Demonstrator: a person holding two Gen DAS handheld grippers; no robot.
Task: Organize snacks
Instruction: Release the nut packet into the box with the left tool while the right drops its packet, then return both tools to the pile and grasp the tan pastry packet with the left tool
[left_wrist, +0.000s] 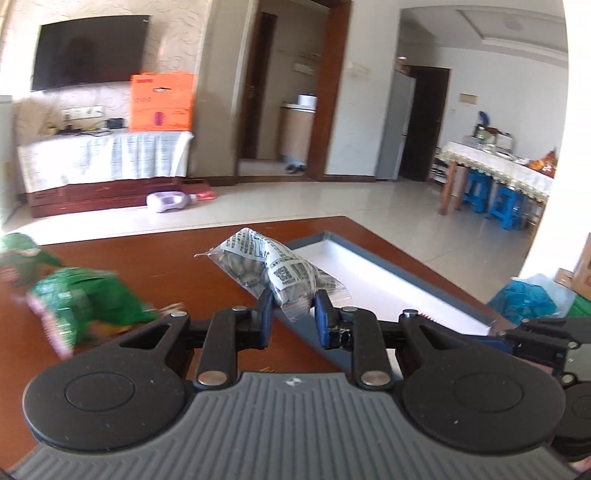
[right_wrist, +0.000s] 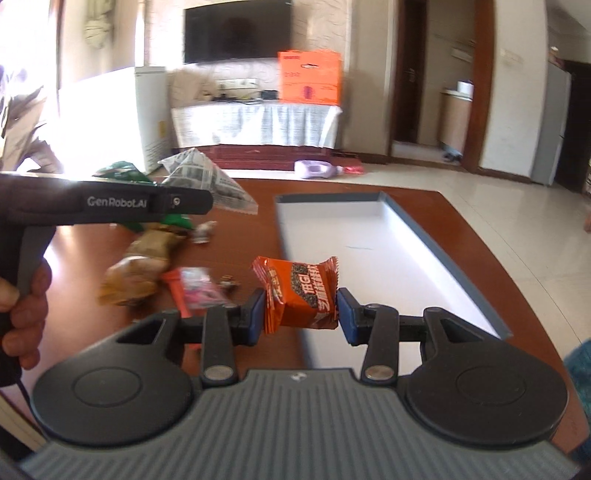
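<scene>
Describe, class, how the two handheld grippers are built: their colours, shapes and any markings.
Each gripper, left and right, has a ribbed grey body, two round black discs, black link arms with silver pins, and blue finger pads. In the right wrist view the left gripper's black top bar carries white "GenRobot.AI" lettering above a grey handle. A dark sleeve covers that wrist.

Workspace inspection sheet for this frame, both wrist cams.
Surface: brown table, glossy.
Job's things: grey tray, white inside, nothing in it; loose snacks lying left of it.
Clutter: blue bag beyond the table's right edge.
Grippers: left gripper shut on newsprint packet; right gripper shut on orange packet.
Cables: nothing seen.
Surroundings: television, orange box, tiled floor.
</scene>
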